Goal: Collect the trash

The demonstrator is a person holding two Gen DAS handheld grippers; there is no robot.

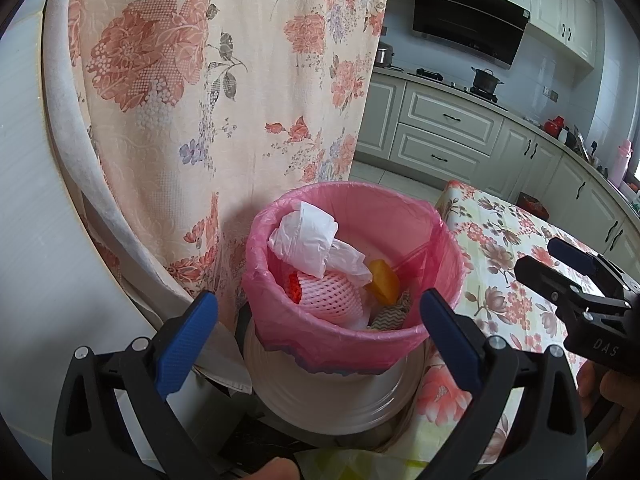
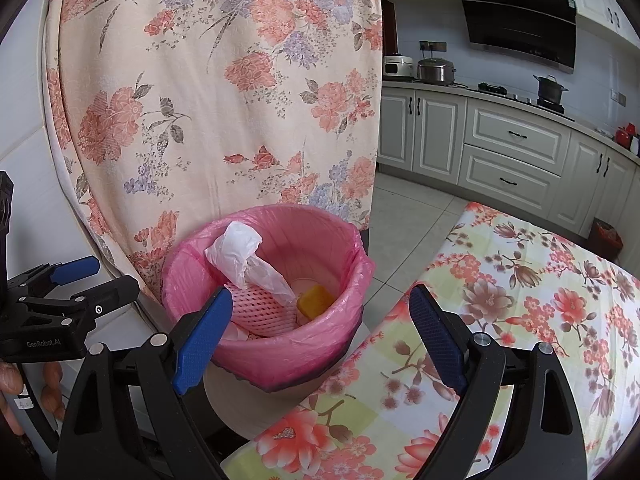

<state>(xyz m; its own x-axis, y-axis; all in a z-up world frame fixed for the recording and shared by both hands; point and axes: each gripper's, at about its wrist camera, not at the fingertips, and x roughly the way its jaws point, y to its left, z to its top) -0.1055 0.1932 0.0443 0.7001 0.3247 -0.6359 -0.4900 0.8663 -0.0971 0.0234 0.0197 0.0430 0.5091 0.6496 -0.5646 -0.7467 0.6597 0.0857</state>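
Observation:
A white bin lined with a pink bag (image 1: 400,344) (image 2: 280,360) stands beside the table. Inside lie a crumpled white plastic bag (image 1: 308,236) (image 2: 240,256), a pink foam fruit net (image 1: 328,296) (image 2: 260,308) and an orange piece (image 1: 386,280) (image 2: 316,298). My left gripper (image 1: 320,312) is open and empty, just in front of the bin's near rim. My right gripper (image 2: 320,316) is open and empty, over the bin's right side and the table edge. Each gripper shows in the other's view: the right one (image 1: 560,276), the left one (image 2: 96,276).
A floral cloth (image 1: 224,92) hangs behind the bin over a white appliance. A table with a floral cover (image 2: 520,320) is to the right. Kitchen cabinets (image 2: 500,152), a stove with a pot and a range hood stand at the back.

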